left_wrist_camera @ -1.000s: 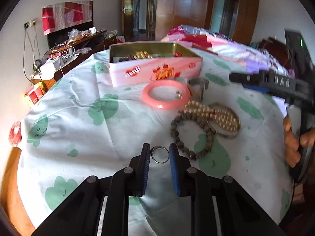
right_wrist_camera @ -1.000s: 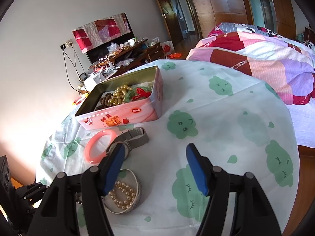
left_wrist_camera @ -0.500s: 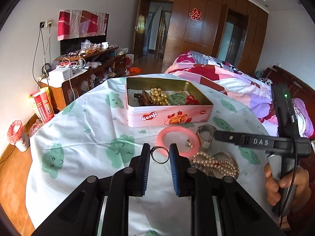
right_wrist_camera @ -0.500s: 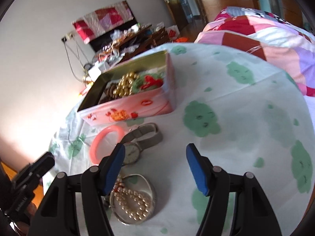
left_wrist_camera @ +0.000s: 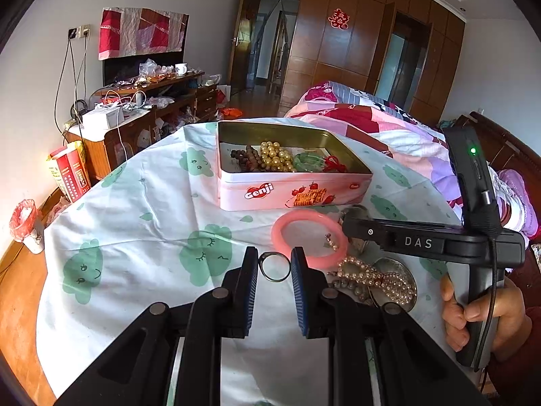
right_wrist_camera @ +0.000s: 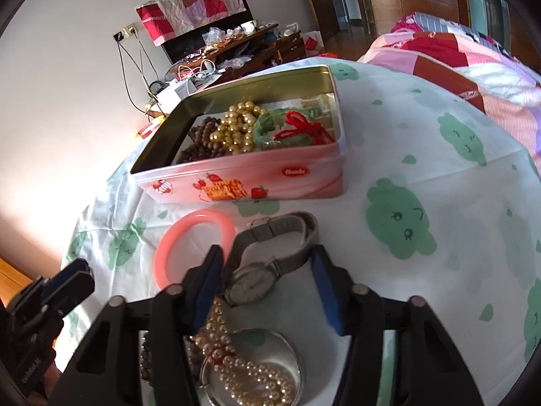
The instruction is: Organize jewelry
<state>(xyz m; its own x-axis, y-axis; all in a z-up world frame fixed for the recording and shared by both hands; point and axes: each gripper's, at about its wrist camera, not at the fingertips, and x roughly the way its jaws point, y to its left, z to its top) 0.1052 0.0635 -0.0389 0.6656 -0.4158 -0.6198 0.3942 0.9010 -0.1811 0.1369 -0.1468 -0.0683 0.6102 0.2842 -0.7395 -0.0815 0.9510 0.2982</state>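
A thin metal ring (left_wrist_camera: 274, 267) is pinched upright between the blue pads of my left gripper (left_wrist_camera: 274, 264), above the cloud-print cloth. The open pink tin (left_wrist_camera: 294, 196) ahead of it holds brown beads, gold pearls and a green bangle. My right gripper (right_wrist_camera: 267, 257) points down over a silver wristwatch (right_wrist_camera: 250, 284). Its jaws are closing with the watch between them, and the pads do not visibly press on it. A pink bangle (right_wrist_camera: 192, 237) lies to the left of the watch. A pearl necklace (right_wrist_camera: 257, 372) lies under the right gripper.
The tin (right_wrist_camera: 243, 182) stands just beyond the watch and bangle. A silver hoop (right_wrist_camera: 294, 352) lies around the pearls, with brown beads (left_wrist_camera: 351, 289) beside them. A hand (left_wrist_camera: 480, 318) holds the right gripper's handle. A quilted bed (left_wrist_camera: 389, 125) lies behind, and a cluttered cabinet (left_wrist_camera: 142, 108) stands at left.
My left gripper has lifted the ring off the cloth and tipped up towards the tin. The right gripper has moved left over the watch and its jaws have narrowed.
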